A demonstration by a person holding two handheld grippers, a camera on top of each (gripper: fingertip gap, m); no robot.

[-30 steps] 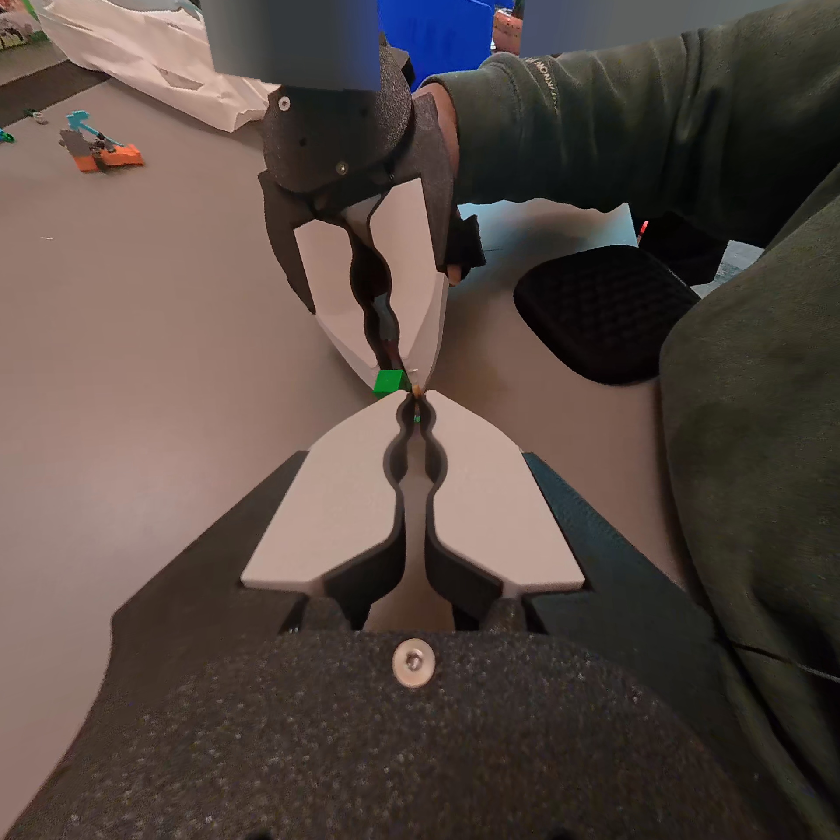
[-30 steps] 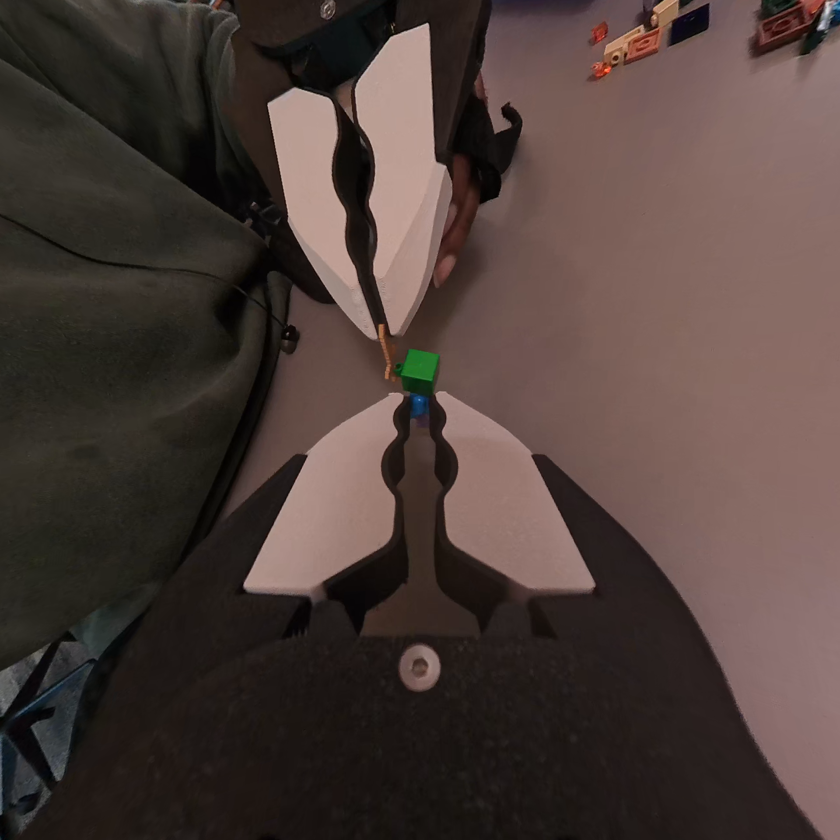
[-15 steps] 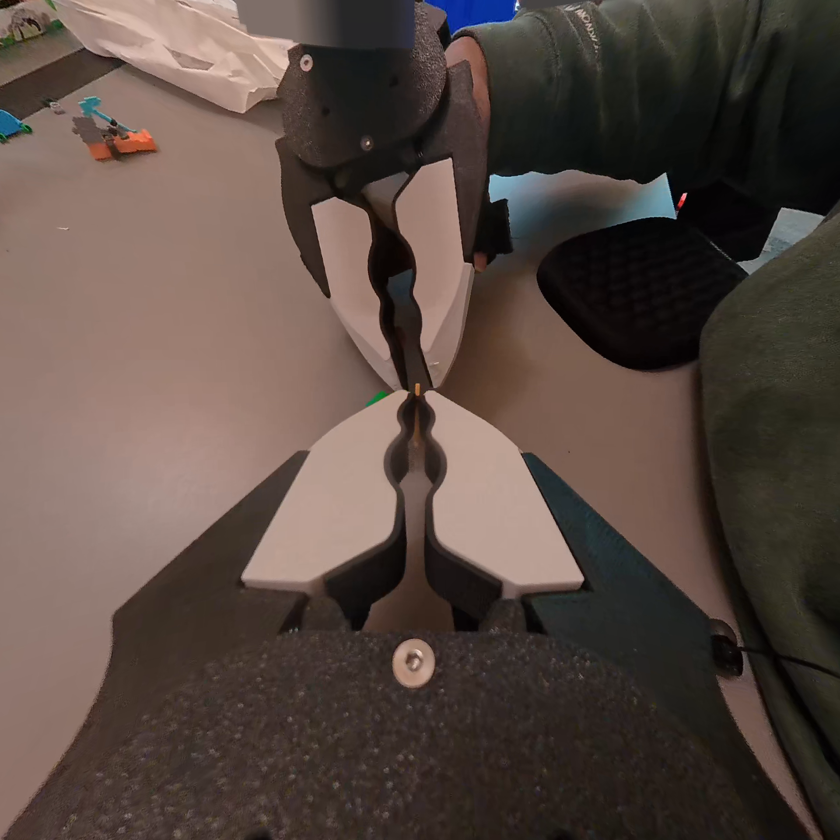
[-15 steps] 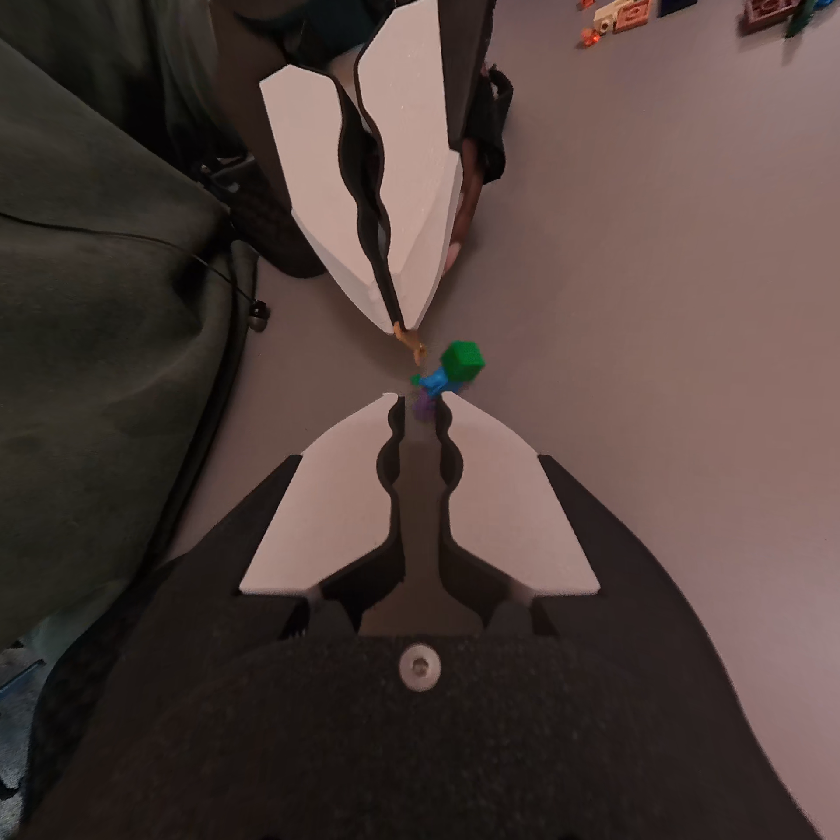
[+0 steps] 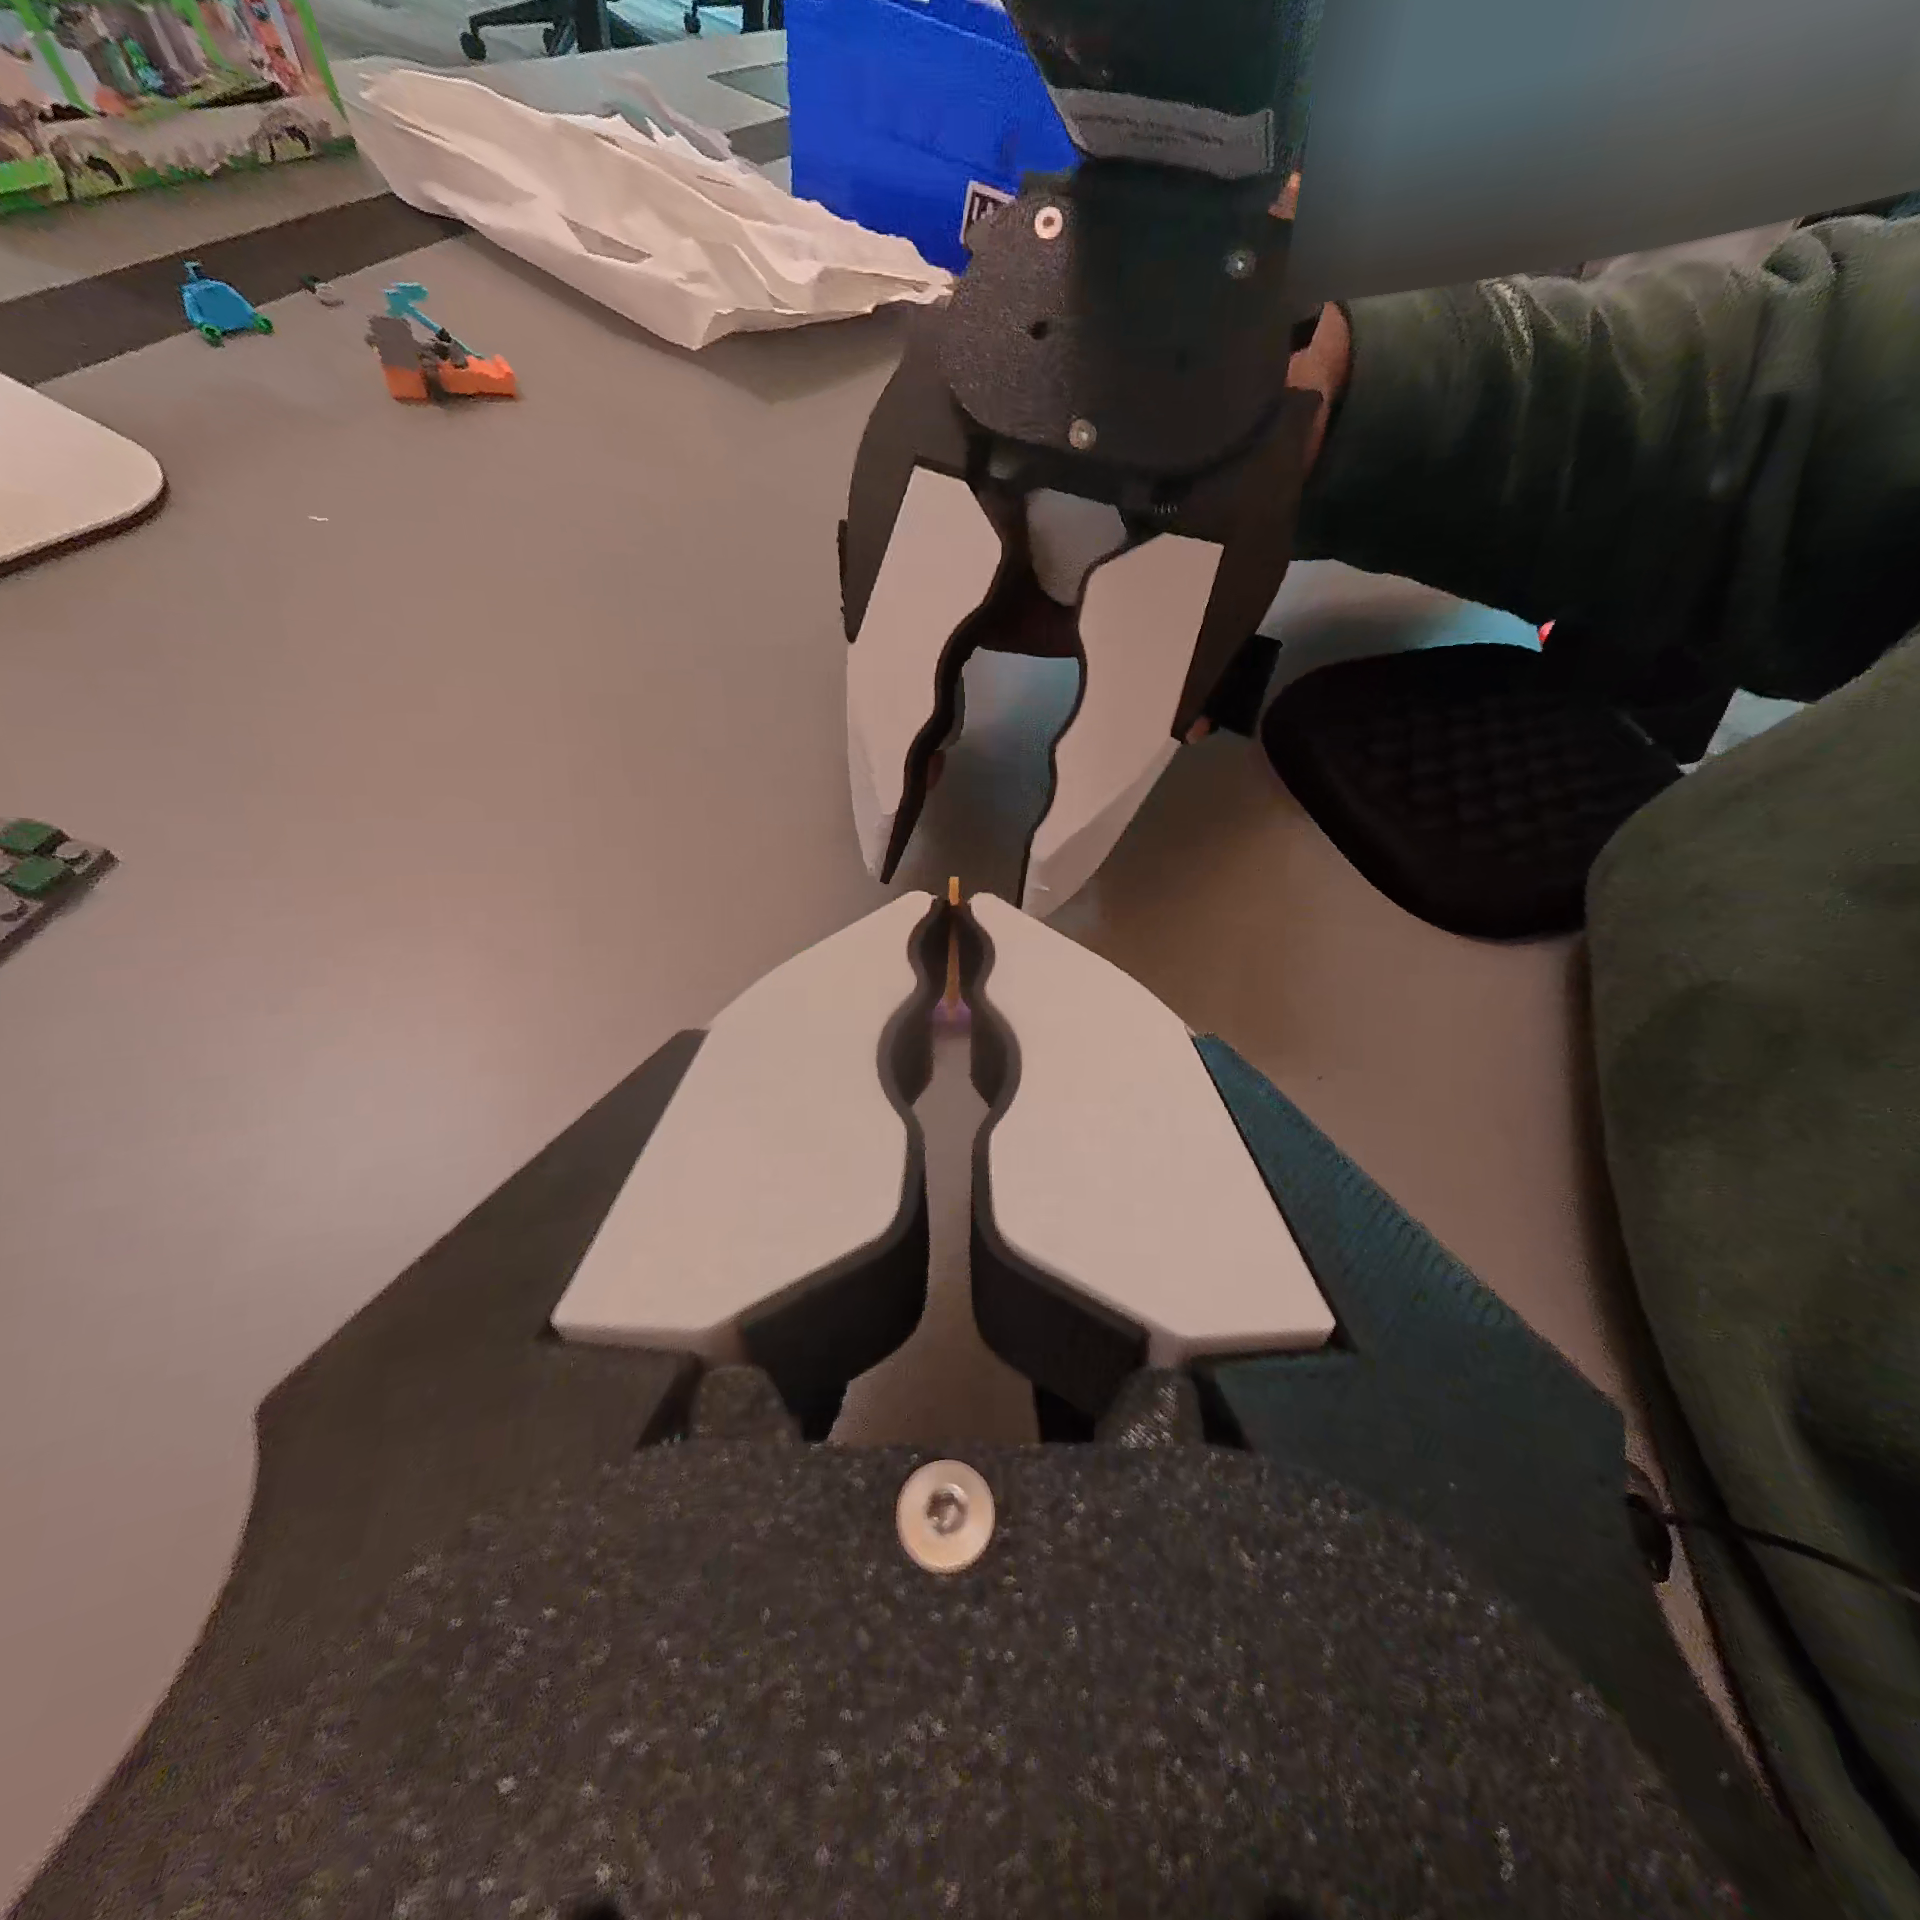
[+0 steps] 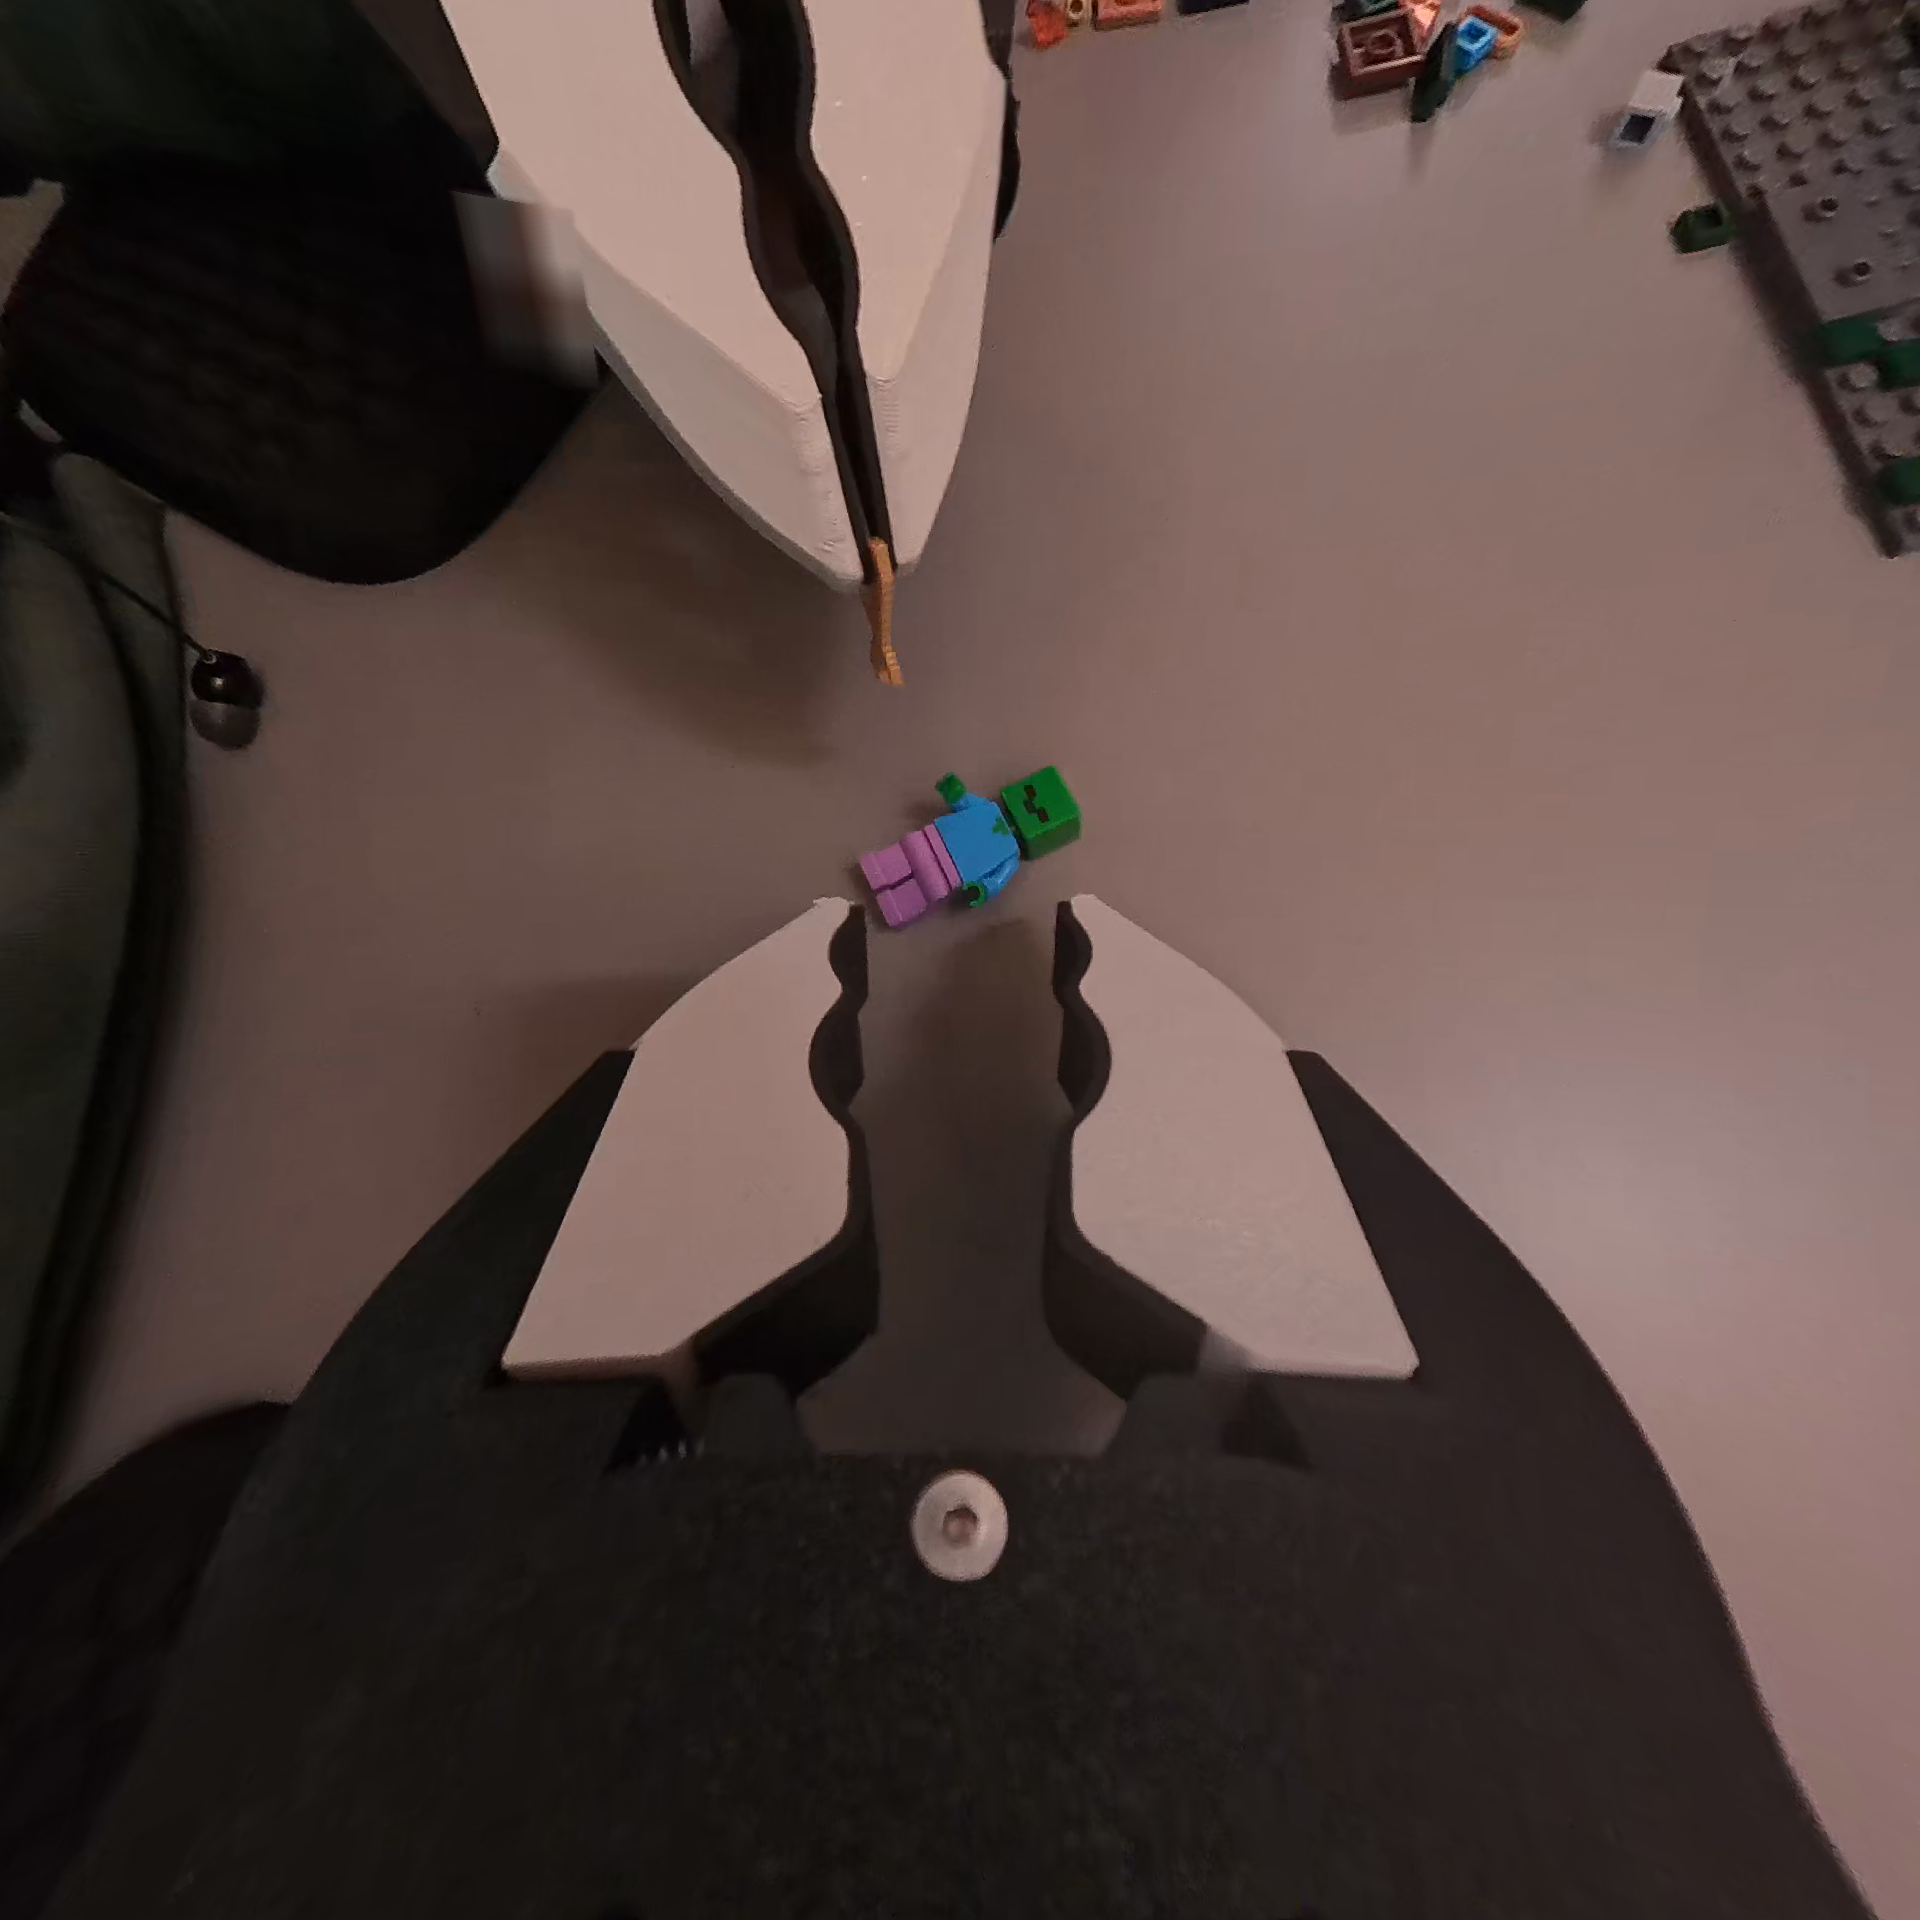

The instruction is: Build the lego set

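A minifigure (image 6: 971,847) with a green square head, blue torso and purple legs lies flat on the grey table, just beyond my right gripper (image 6: 956,909), which is open and empty. My left gripper (image 5: 953,914) is shut on a thin tan piece (image 5: 953,891). In the right wrist view the left gripper (image 6: 868,566) hangs above the figure with the tan piece (image 6: 883,629) sticking out of its tips, apart from the figure. In the left wrist view the right gripper (image 5: 961,883) faces mine, open. A bit of purple (image 5: 951,1023) shows through my left jaws' gap.
A grey studded baseplate (image 6: 1808,208) lies at the right, with loose bricks (image 6: 1392,42) at the far edge. A white paper bag (image 5: 623,208), a blue box (image 5: 904,114), a small orange build (image 5: 436,358) and a black mesh pad (image 5: 1455,779) lie around. A person's green sleeve (image 5: 1558,447) is at the right. About 6 cm separates my left fingertips from my right. Both grippers' tips are roughly 20 cm from the grey studded baseplate (image 6: 1808,208).
My right gripper has opened and let go of the minifigure, which now lies on the table. The two grippers have drawn apart. The left still grips the tan piece.
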